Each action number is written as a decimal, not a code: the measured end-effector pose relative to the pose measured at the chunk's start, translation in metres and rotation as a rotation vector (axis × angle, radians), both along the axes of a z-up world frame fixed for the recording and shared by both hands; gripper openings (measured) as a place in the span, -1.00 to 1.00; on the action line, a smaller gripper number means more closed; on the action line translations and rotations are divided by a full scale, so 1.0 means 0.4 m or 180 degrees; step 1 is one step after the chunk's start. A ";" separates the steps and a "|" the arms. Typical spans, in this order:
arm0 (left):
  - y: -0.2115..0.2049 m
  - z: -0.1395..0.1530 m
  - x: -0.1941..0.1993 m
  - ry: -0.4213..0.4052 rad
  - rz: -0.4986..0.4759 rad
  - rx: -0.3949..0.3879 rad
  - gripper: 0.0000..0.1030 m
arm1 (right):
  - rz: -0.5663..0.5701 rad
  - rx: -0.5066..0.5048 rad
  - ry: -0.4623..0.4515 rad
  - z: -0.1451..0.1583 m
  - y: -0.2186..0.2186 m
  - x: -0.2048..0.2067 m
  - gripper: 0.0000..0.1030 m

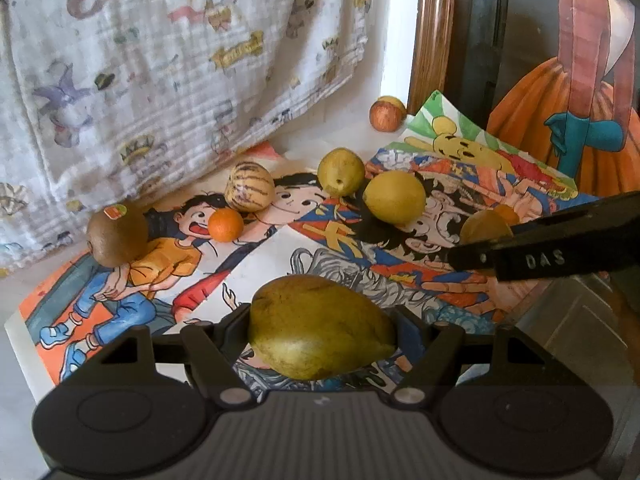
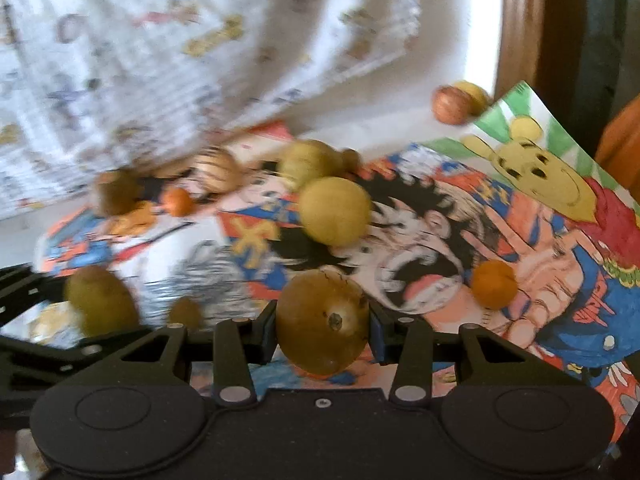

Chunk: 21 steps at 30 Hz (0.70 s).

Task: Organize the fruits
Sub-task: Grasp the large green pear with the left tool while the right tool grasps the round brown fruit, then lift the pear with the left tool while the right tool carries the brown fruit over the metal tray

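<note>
The left hand-held gripper [image 1: 322,326] is closed on a yellow-green pear [image 1: 320,326], its jaws pressing the fruit's two long ends so that it lies crosswise, lifted above the cartoon posters [image 1: 280,256] spread over the worktop. The right hand-held gripper [image 2: 322,326] likewise clamps a round brownish fruit [image 2: 322,322], one pad on each side, with the dimpled end facing the camera; a grip across the widest part seems chosen to keep a round thing from rolling out. The right wrist view is smeared, so that arm is probably in motion.

Loose fruit lies scattered on the posters: a kiwi [image 1: 117,238] with a sticker at the left, a small orange [image 1: 226,225] just beside a striped melon-like fruit [image 1: 249,186], then a green guava-like fruit [image 1: 341,171] and a lemon-coloured one [image 1: 395,197] close together. Another small orange [image 2: 494,284] sits to the right. Well apart, by the wooden frame [image 1: 434,32], an apple [image 1: 385,115] touches a yellow fruit behind it. Carrying one in each hand probably gathers like with like, though no target spot is evident.
</note>
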<state>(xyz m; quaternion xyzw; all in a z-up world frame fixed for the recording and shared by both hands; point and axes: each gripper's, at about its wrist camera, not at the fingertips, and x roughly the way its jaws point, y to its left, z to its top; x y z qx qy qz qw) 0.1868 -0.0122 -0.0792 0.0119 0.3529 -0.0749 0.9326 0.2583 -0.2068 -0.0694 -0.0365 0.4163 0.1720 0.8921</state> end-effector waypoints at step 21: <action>-0.046 0.187 -0.232 -0.0554 -0.0017 -0.0032 0.50 | 0.0103 0.0173 -0.0726 0.277 -0.019 -0.333 -0.12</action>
